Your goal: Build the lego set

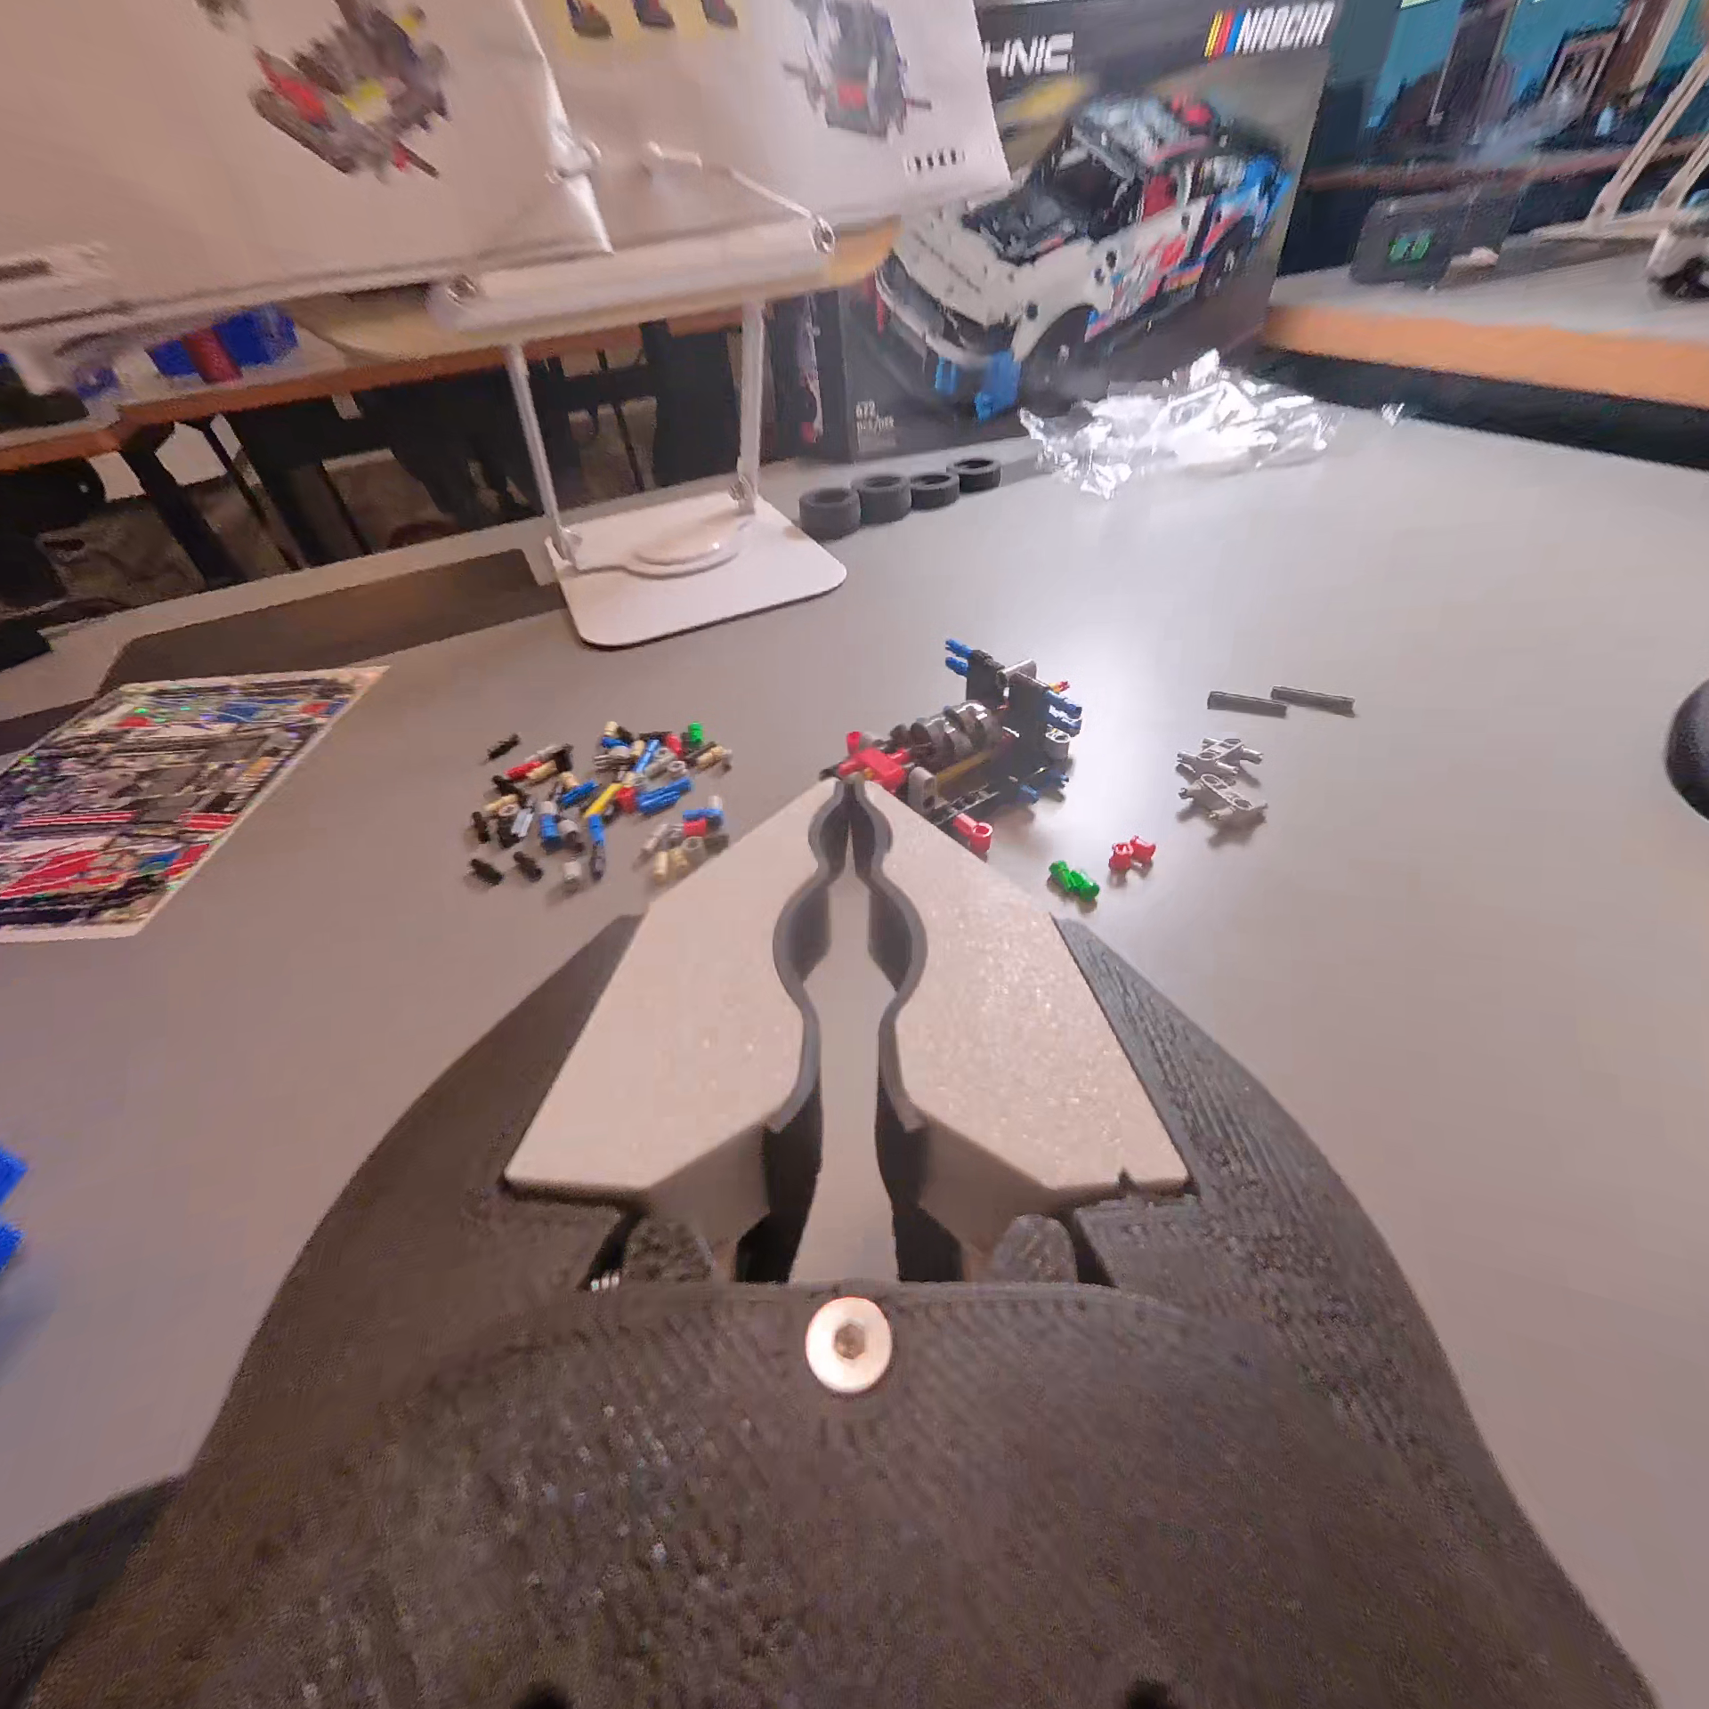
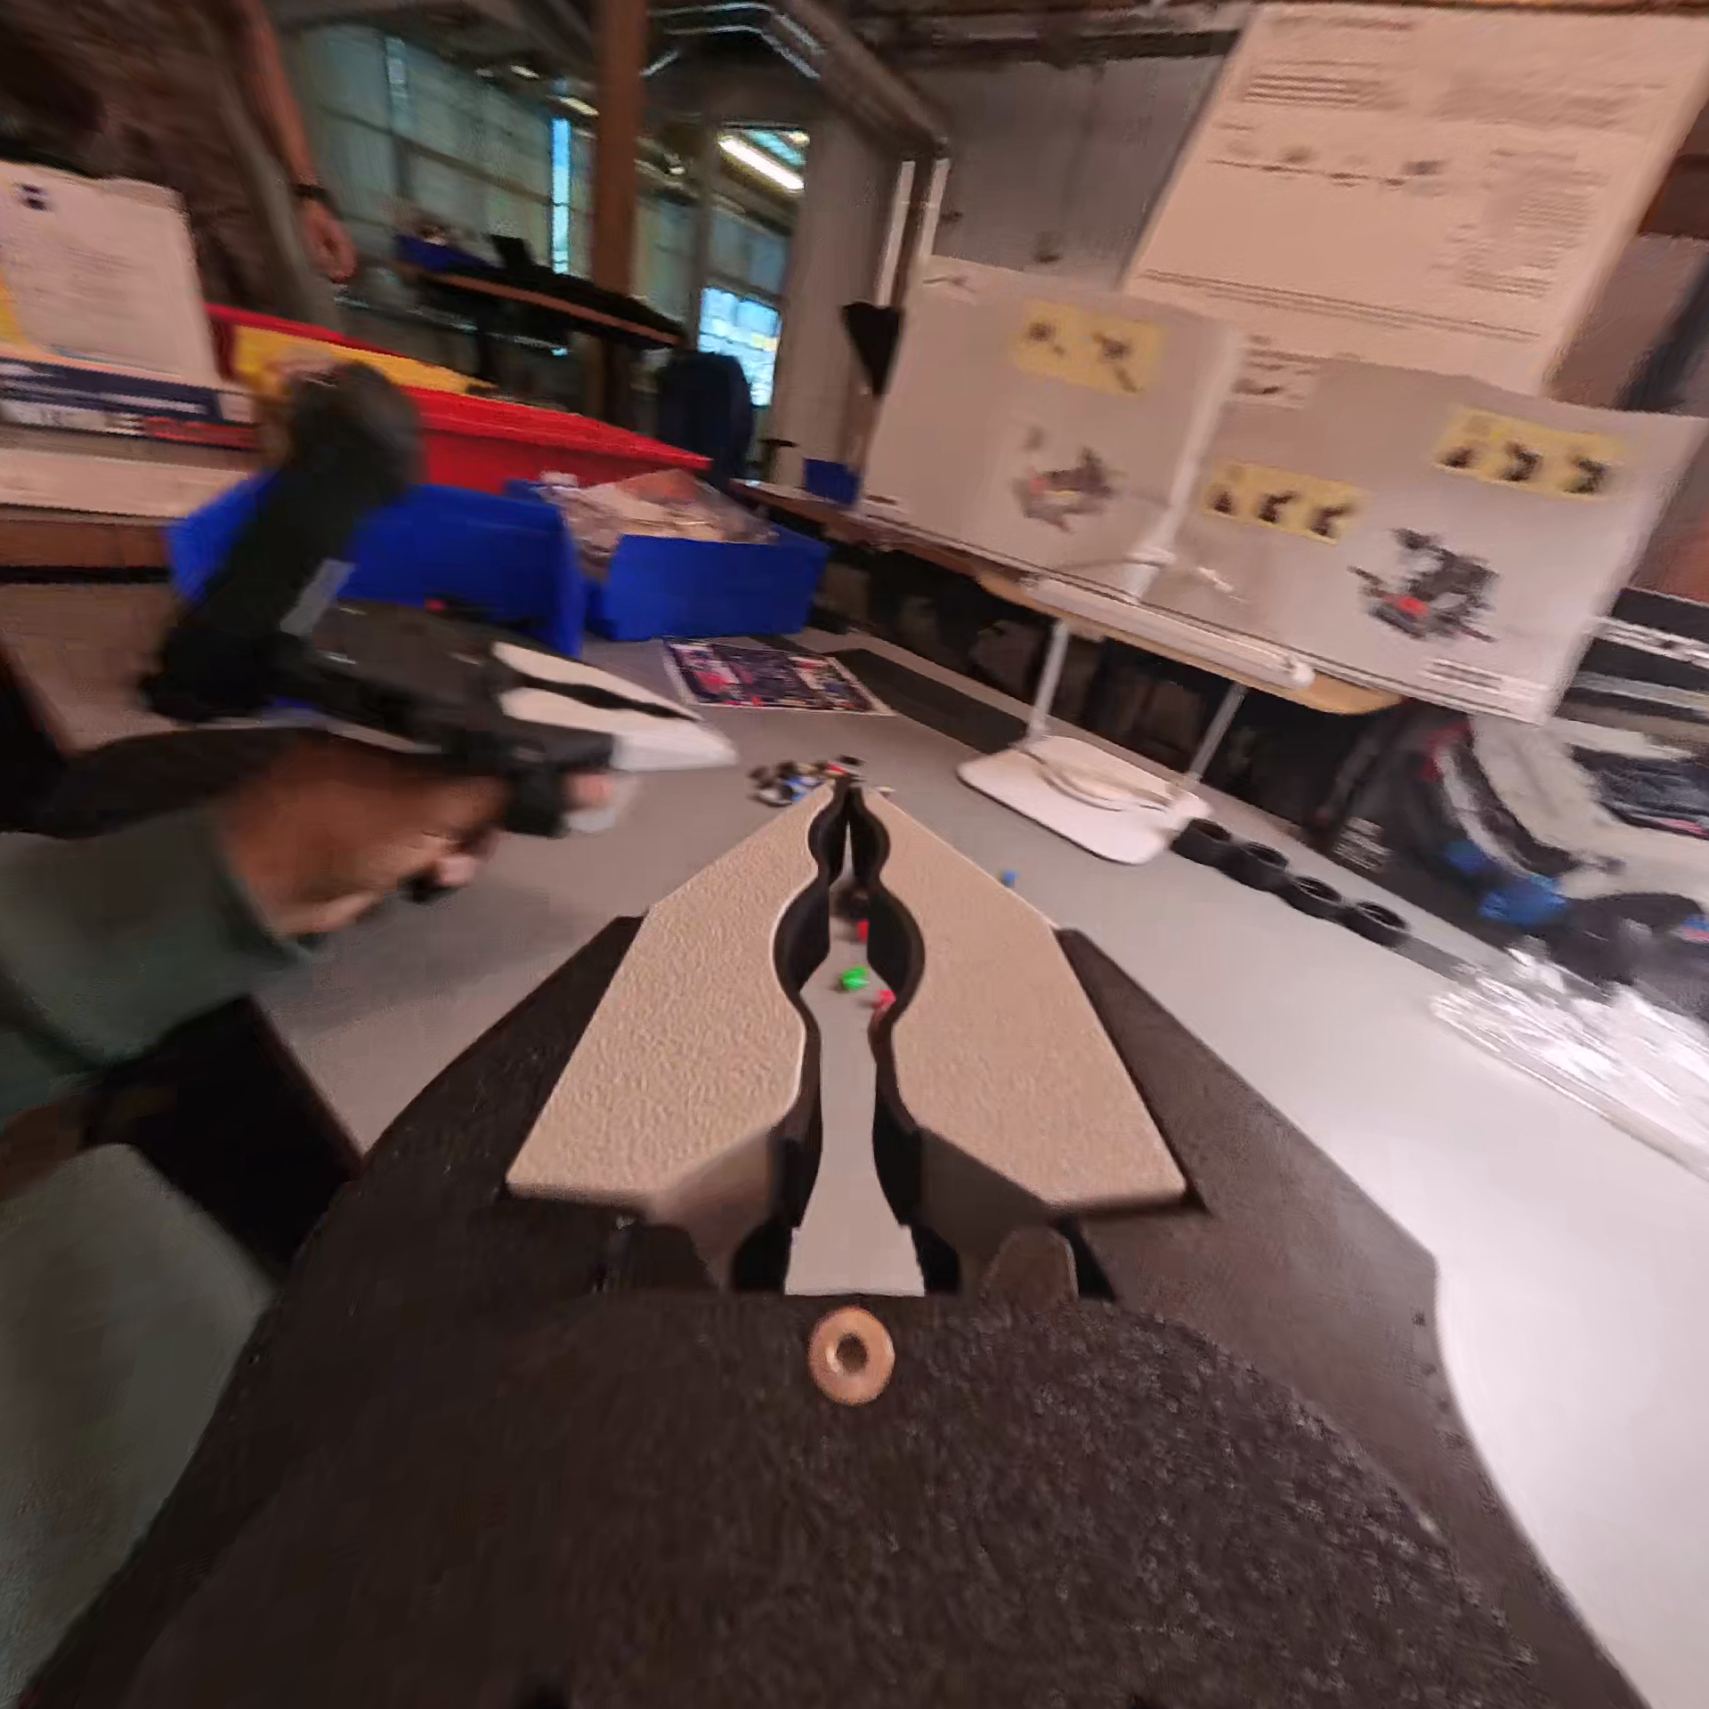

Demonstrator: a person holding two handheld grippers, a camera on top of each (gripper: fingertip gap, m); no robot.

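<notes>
Hovering above the grey desk (image 1: 1387,1017), the left gripper (image 1: 849,786) had its beige fingers (image 1: 721,971) pressed together at the tips, nothing held. Just ahead of the tips sat the half-built dark lego chassis with red and blue pins (image 1: 971,749), central, likely for easy reach. Left of it lay a loose heap of small mixed-colour pins (image 1: 596,800); to its right, sorted apart, a green connector (image 1: 1073,879), red connectors (image 1: 1132,851), grey joint pieces (image 1: 1221,781) and two dark axles (image 1: 1281,700), probably staged for coming steps. Four black tyres (image 1: 897,495) waited by the printed set box (image 1: 1091,250). The white stand (image 1: 694,564) propped the instruction pages (image 1: 462,120) at eye height.

Right wrist view, blurred: the right gripper (image 2: 849,797) also had its tips closed and empty, low over the desk (image 2: 1295,1063). The left gripper (image 2: 647,721) showed at left, in a hand (image 2: 388,832).
</notes>
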